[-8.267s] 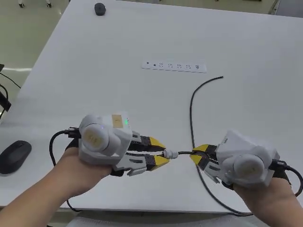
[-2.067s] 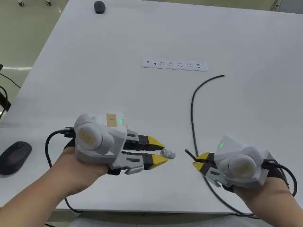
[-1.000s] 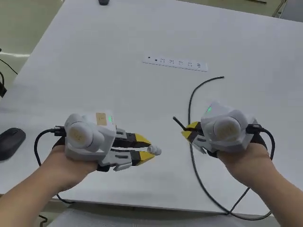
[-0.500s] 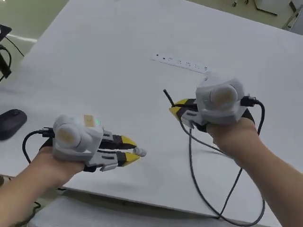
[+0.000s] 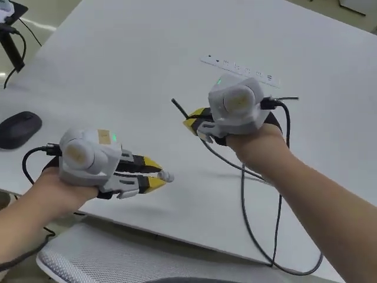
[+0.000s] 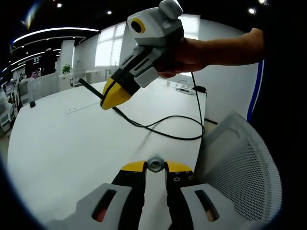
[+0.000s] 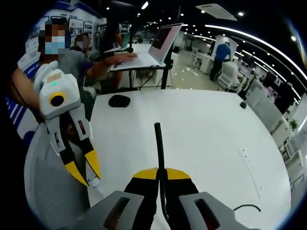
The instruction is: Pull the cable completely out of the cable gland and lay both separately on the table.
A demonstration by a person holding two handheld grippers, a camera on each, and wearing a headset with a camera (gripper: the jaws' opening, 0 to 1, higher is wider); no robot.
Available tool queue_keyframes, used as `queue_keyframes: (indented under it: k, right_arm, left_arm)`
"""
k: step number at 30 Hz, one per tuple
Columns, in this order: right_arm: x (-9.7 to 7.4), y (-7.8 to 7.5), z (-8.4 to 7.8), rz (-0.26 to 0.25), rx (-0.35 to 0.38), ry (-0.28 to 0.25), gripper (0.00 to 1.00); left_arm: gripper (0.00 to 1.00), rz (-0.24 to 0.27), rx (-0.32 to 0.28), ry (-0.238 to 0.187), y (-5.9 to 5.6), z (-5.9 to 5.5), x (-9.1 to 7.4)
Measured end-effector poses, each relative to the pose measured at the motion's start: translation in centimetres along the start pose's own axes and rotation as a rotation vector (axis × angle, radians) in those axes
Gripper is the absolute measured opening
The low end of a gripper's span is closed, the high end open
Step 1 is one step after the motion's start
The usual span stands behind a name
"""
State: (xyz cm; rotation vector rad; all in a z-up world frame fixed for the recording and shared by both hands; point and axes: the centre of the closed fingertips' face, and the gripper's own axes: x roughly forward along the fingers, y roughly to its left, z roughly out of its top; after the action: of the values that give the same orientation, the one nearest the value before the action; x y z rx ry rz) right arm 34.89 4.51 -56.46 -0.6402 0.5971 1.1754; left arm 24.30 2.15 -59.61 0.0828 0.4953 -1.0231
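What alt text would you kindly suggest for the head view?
The right tool grips the black cable near its free end, while the left tool holds the cable gland apart from it, both over a white table.

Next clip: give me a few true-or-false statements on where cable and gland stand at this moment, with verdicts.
1. The cable is fully out of the cable gland. True.
2. The right gripper is shut on the cable gland. False: it grips the cable; the left gripper holds the gland.
3. A short cable end sticks out past the right gripper's jaws. True.
4. The cable gland lies on the table. False: it is held between the left gripper's jaws.
5. The mouse touches the power strip. False: they lie far apart.
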Motion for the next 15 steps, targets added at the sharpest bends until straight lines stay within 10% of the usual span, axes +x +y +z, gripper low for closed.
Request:
queue_keyframes:
  k: [15]
  right_arm:
    - [7.8, 3.0, -2.8, 0.137, -0.054, 0.065, 0.0]
  left_arm:
    - [0.16, 0.029, -0.035, 0.035, 2.8, -3.6, 1.7]
